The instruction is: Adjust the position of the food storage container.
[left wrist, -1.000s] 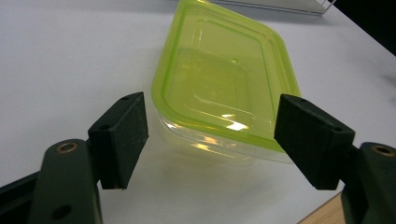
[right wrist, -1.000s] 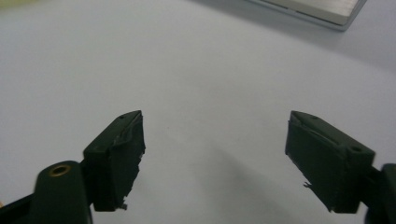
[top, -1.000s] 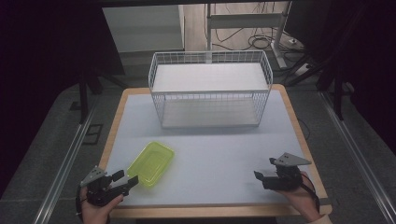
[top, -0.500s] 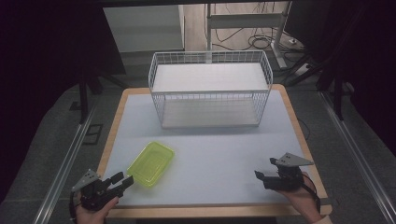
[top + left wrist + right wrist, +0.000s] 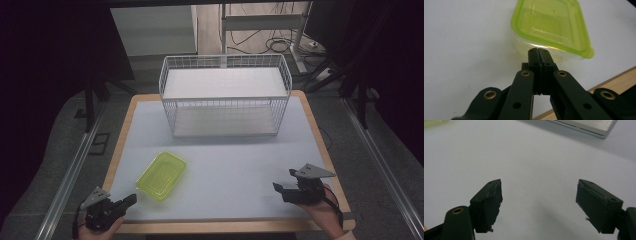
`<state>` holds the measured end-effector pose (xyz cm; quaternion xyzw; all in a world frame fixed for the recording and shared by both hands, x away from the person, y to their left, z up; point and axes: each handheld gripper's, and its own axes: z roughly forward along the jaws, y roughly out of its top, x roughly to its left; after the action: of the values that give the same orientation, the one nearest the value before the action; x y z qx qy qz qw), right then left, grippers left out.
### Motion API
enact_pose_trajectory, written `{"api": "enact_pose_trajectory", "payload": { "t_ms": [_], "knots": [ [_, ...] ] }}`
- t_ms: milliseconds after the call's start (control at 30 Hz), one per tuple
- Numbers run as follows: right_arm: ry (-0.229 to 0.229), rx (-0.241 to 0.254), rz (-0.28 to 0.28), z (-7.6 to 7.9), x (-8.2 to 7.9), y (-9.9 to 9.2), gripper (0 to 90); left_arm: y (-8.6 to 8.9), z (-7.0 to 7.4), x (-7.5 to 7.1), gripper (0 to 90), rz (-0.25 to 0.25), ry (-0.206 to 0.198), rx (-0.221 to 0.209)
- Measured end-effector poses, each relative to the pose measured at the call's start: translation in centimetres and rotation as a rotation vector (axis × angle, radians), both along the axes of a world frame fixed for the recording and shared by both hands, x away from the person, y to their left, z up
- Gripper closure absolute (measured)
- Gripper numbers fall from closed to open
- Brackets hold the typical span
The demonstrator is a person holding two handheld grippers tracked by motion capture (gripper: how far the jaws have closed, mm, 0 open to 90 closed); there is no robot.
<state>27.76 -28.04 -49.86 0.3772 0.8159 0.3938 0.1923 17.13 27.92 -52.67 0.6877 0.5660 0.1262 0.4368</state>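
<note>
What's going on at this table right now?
A person holds a gripper in each hand at the near edge of the table. The left gripper has just closed on nothing, its tips right by the green container. The right gripper is open over bare table. A white wire basket stands at the far side.

You get an evenly lit white table (image 5: 235, 165) against dark, murky surroundings. Your gripper views look soft and slightly blurred, with faint shadows under the black jaws and mild glare on the green container (image 5: 551, 25).
</note>
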Motion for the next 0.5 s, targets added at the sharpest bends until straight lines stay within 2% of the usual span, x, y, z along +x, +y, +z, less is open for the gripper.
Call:
{"api": "enact_pose_trajectory", "payload": {
  "t_ms": [67,167,267,500],
  "knots": [
    [-0.002,-0.001,0.001,0.0,0.0,0.0,21.6,-0.2,-0.7,0.8,89.6,-0.006,0.027,0.02],
    [0.003,-0.007,0.003,0.0,0.1,0.0,21.6,-0.2,-1.0,1.5,89.6,-0.005,0.042,0.029],
    [0.002,-0.009,-0.001,-0.1,0.1,0.0,21.6,0.1,-1.3,1.9,89.7,0.002,0.054,0.001],
    [0.0,-0.012,-0.004,-0.1,0.2,-0.1,21.6,0.0,-1.6,2.6,89.7,0.002,0.075,-0.005]
  ]
}}
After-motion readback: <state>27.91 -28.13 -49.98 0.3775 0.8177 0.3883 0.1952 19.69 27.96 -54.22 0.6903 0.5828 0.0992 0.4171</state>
